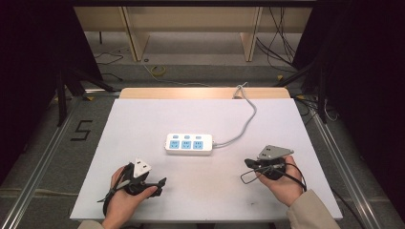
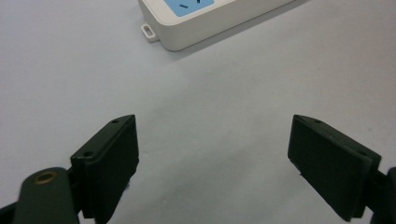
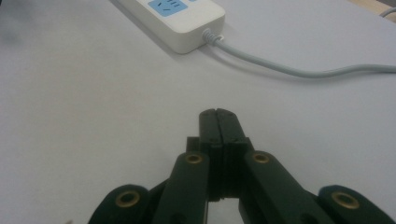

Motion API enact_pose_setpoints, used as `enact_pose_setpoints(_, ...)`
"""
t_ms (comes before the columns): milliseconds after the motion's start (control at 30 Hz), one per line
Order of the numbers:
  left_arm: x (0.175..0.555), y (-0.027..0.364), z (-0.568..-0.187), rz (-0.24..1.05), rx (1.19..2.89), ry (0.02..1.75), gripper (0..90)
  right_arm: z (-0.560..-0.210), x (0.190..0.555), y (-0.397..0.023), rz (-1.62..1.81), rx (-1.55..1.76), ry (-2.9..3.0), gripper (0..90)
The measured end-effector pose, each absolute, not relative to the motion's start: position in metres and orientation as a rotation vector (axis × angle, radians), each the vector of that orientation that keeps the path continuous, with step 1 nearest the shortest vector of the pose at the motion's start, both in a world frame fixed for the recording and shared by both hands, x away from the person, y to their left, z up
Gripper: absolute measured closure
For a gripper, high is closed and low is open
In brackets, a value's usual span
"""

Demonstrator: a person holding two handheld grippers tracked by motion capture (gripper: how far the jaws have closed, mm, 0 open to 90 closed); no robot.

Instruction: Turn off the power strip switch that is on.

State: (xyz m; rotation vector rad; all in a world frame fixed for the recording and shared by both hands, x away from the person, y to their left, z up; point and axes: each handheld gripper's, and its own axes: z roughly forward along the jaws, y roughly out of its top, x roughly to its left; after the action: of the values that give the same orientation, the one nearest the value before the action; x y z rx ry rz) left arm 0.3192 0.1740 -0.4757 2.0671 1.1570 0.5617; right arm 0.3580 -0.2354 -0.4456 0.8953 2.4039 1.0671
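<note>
Overhead cam; 2 low tong-cams.

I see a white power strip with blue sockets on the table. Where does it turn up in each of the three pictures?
High view: the power strip lies mid-table, ahead of both hands.
Left gripper view: its end with a small mounting tab sits at the top edge, beyond the wide-open jaws.
Right gripper view: its cord end sits top left, beyond the closed jaws.
Shared landmark: the white tabletop under it.

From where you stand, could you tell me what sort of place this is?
Probably a lab or recording workspace: a white table bearing just a power strip, metal rails beside it, loose cables on the floor, and dark curtains on both sides.
</note>
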Motion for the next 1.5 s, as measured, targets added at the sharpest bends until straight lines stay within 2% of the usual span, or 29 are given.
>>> enact_pose_setpoints(1500,0.32,0.172,-0.476,0.562,2.072,1.149,16.1,-0.439,0.397,-0.193,1.031,0.879,2.454,90.0)
